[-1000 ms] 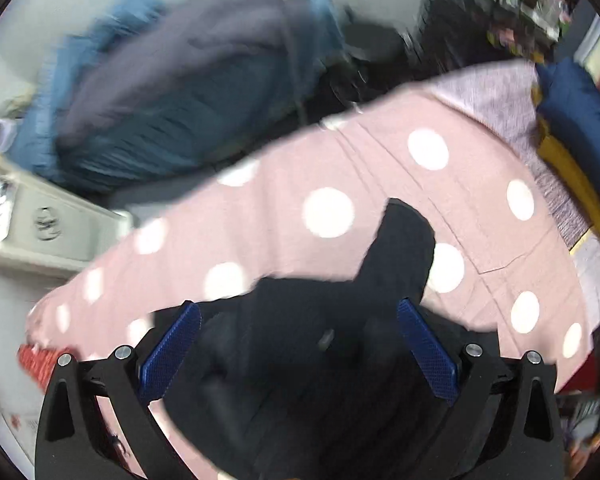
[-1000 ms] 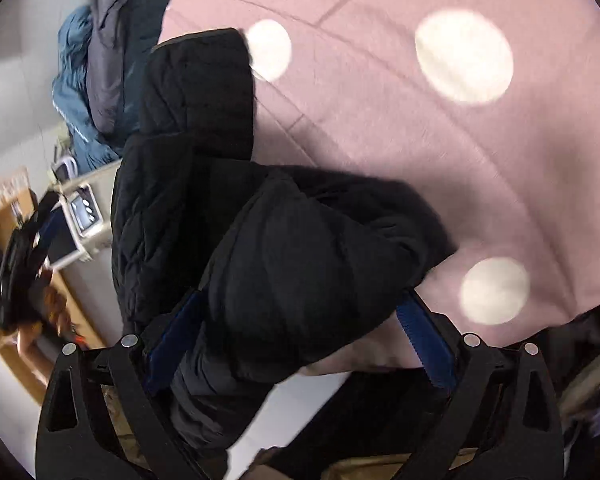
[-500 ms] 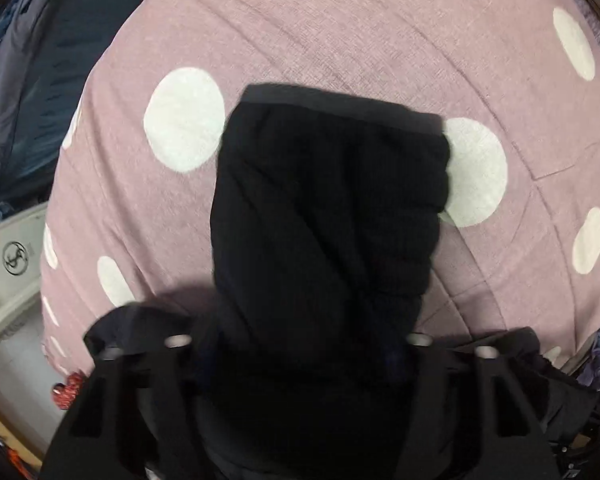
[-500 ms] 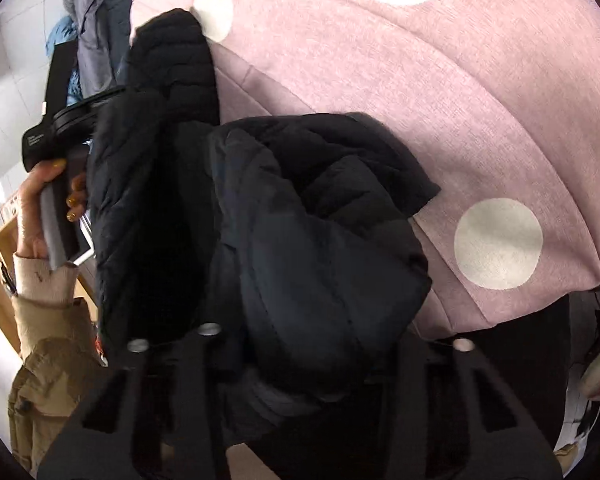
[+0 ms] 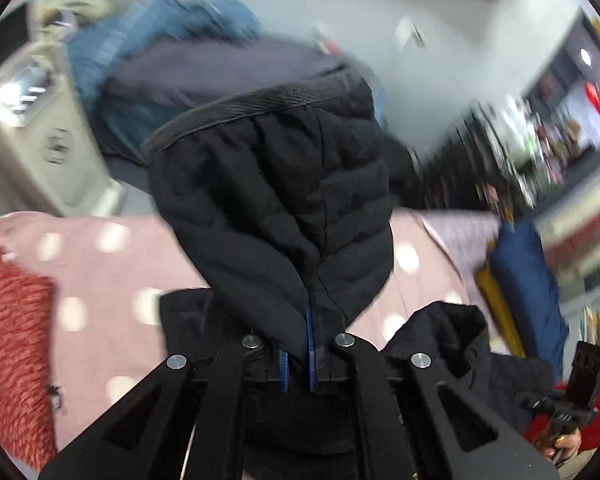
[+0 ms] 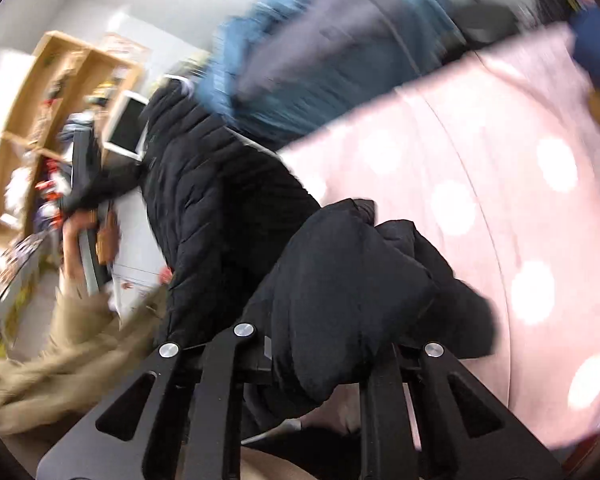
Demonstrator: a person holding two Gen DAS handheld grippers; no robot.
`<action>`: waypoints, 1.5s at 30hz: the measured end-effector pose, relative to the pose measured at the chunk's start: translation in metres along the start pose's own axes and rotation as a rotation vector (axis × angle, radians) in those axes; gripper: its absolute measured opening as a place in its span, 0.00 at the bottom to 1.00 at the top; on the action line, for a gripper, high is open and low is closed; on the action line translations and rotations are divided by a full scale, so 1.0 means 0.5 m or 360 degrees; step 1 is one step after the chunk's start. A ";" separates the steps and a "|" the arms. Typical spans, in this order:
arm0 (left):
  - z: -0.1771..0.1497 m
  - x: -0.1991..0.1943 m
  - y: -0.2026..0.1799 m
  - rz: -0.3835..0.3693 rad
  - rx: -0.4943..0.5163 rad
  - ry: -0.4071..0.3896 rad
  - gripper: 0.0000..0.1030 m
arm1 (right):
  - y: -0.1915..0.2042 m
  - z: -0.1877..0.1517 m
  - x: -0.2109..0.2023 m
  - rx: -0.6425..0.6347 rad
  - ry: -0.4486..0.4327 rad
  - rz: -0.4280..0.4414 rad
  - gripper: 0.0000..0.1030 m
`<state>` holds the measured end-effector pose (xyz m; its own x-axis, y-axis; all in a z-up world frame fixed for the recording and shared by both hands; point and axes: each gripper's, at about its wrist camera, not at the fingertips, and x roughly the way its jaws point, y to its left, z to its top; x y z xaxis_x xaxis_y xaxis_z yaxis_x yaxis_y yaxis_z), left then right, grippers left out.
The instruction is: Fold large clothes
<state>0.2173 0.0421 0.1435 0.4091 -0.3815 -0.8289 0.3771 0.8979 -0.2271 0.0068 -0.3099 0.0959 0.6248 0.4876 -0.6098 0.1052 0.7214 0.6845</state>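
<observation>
— While the left gripper (image 5: 298, 354) holds up that black puffer jacket (image 5: 276, 200), how do its fingers stand?
— Pressed together, pinching a sleeve of the jacket; the blue pads (image 5: 309, 344) nearly meet with fabric between them. The sleeve rises toward twelve o'clock, its ribbed cuff (image 5: 256, 110) at the top.
— And the rest of the jacket?
— It hangs low, bunched at five o'clock over the pink polka-dot cover (image 5: 100, 280).
— What about the right gripper (image 6: 320, 356)?
— Its fingers are buried under a puffy fold of the jacket (image 6: 340, 280), so it grips the cloth, though the pads are hidden. Another quilted part (image 6: 204, 200) stretches toward ten o'clock.
— Anything else around?
— A heap of blue and grey clothes (image 5: 188, 60) at eleven o'clock in the left view, blurred, and a red knit (image 5: 12, 340) at eight o'clock.
</observation>
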 end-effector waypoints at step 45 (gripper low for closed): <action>-0.536 0.124 0.206 0.0635 -0.0609 0.0354 0.85 | 0.022 -0.081 0.733 -0.1545 0.0388 -0.1241 0.92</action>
<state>0.0590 0.1699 -0.0683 0.2580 0.0199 -0.9660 -0.1129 0.9936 -0.0097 0.2058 -0.1031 -0.1362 0.4838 -0.2243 -0.8459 -0.2935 0.8690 -0.3983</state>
